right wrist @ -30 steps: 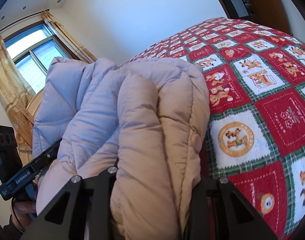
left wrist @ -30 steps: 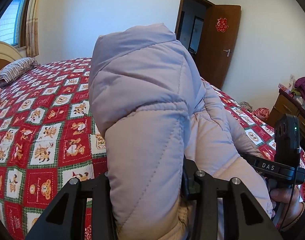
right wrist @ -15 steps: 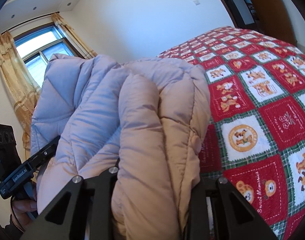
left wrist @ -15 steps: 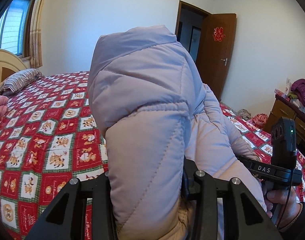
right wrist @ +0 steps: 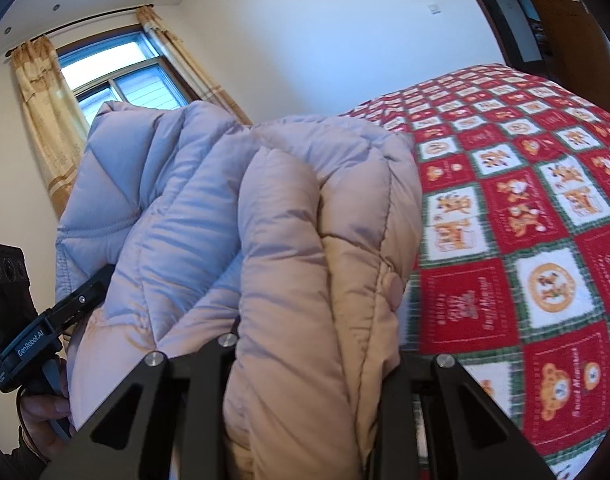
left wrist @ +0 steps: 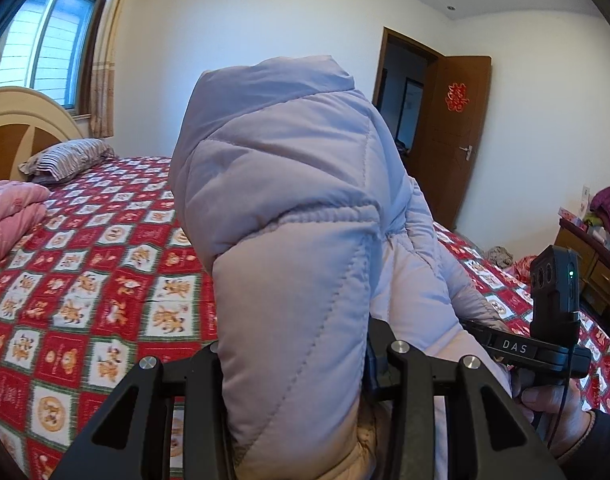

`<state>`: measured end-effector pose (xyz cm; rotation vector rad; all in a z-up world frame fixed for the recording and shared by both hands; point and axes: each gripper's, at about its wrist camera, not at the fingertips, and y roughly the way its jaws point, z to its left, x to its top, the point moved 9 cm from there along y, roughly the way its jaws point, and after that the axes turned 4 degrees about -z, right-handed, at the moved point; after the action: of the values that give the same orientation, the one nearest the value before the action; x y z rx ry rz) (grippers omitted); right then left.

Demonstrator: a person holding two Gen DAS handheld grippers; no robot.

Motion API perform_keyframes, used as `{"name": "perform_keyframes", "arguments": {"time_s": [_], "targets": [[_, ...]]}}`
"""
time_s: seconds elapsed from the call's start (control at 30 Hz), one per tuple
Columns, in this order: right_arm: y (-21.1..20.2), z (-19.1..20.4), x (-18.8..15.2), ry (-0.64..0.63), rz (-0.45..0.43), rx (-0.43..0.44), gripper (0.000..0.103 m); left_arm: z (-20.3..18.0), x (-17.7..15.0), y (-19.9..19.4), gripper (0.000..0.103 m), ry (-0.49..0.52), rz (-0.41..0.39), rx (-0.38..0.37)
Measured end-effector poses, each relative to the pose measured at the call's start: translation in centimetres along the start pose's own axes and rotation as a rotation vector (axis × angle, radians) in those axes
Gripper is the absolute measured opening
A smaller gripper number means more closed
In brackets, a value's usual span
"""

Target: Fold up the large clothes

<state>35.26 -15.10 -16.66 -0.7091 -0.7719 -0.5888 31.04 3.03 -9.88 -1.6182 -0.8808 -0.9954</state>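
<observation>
Quilted down jacket [left wrist: 289, 288] bunched upright between both grippers.
Left gripper [left wrist: 301, 364] and right gripper [right wrist: 317, 356] each have jaws clamped on its padding, above the red patchwork bedspread [left wrist: 105, 280]; beyond, striped pillow [left wrist: 71, 158], window [right wrist: 125, 80].

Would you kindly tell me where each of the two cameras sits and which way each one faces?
Left wrist view: on the left gripper, looking along its fingers past the puffy coat toward the door; the right gripper and the hand holding it show at right.
Right wrist view: on the right gripper, facing the window; the left gripper shows at left.
Shared: the coat clamped by both grippers and the red patchwork bed.
</observation>
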Motion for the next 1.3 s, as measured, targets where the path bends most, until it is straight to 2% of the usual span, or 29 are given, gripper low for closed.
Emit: {"name": "perform_keyframes", "arguments": {"time_s": [0.53,1.3], "targets": [[3.8,6.6,-0.3,-0.075,0.055,0.082,0.028,6.8,0.3,-3.6,0.041,-0.050,-0.036,0.080],[10.6,13.2,-4.3,-0.152,0.192,0.110,0.028,16.3,-3.2,-5.7,0.041,-0.187,-0.004,0.164]]}}
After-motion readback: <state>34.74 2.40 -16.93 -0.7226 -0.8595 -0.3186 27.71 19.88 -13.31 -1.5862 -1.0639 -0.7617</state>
